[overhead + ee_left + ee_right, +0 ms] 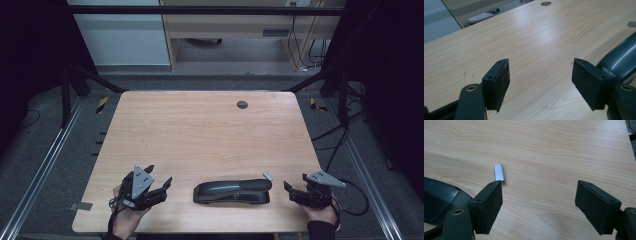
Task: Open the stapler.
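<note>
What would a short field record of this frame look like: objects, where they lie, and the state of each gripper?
surface: wooden table
main object: dark stapler, lying flat near the front edge, between the two grippers
small object: strip of staples, on the table just beyond the stapler's right end
left gripper: open, holding nothing, left of the stapler
right gripper: open, holding nothing, right of the stapler
contact: neither gripper touches the stapler
other: round grommet hole near the far edge

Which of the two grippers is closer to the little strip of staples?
The right gripper: the staple strip lies just off its jaws, past the stapler's right end. The left gripper sits beyond the stapler's other end.
</note>
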`<state>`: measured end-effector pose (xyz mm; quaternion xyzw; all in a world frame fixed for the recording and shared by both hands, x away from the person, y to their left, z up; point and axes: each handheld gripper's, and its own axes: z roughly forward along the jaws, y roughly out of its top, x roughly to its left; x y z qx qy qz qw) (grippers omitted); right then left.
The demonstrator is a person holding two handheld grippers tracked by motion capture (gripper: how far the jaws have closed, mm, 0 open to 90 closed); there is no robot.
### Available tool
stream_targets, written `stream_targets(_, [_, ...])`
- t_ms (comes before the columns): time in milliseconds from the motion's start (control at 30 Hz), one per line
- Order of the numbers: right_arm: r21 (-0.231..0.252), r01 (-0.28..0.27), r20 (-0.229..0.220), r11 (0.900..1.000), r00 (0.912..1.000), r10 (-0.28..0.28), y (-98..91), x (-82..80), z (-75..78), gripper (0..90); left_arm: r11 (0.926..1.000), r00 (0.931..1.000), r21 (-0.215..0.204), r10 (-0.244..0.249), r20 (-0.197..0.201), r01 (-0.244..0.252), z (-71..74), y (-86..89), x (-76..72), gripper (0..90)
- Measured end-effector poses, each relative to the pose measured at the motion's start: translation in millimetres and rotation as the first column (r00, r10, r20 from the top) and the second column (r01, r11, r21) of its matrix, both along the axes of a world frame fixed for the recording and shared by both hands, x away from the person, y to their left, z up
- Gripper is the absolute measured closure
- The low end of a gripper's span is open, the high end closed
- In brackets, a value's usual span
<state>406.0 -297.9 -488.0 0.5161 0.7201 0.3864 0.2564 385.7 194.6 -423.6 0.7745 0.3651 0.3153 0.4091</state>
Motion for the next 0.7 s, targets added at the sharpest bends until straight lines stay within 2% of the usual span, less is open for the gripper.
stream_targets(67, [-0.004,-0.001,0.001,1.0000,1.0000,0.001,-0.1,0.2,-0.3,22.1,1.0000,1.0000,0.002,-0.007,0.005,0.007,1.1,-2.8,-1.0,29.9])
stream_targets(100, [-0.004,0.001,-0.002,1.0000,1.0000,-0.001,-0.1,0.3,-0.6,22.1,0.9997,0.9995,0.007,-0.024,0.020,0.024,3.1,-7.4,-2.1,29.9])
stream_targets(167, [0.000,0.002,-0.004,1.0000,1.0000,-0.002,0.1,0.2,-0.6,22.1,0.9996,0.9995,0.004,-0.029,0.013,0.029,3.9,-11.4,-4.5,29.9])
stream_targets(267, [-0.009,0.003,-0.004,1.0000,1.0000,-0.003,0.1,0.5,-0.8,22.0,0.9982,0.9982,0.021,-0.056,0.023,0.056,6.1,-20.1,-8.6,30.0])
stream_targets(467, [-0.005,0.004,-0.018,1.0000,0.9998,-0.004,1.2,0.7,-0.8,22.1,0.9943,0.9941,0.027,-0.104,0.029,0.103,11.3,-36.3,-15.0,30.0])
stream_targets(533, [-0.018,0.003,-0.006,0.9998,1.0000,-0.003,0.4,1.0,-1.4,22.4,0.9937,0.9936,0.029,-0.109,0.030,0.108,12.1,-38.4,-15.7,30.0])
stream_targets(700, [-0.017,0.007,-0.007,0.9998,1.0000,-0.007,0.3,0.9,-1.4,22.6,0.9917,0.9915,0.032,-0.125,0.036,0.124,15.4,-47.3,-17.3,30.0])
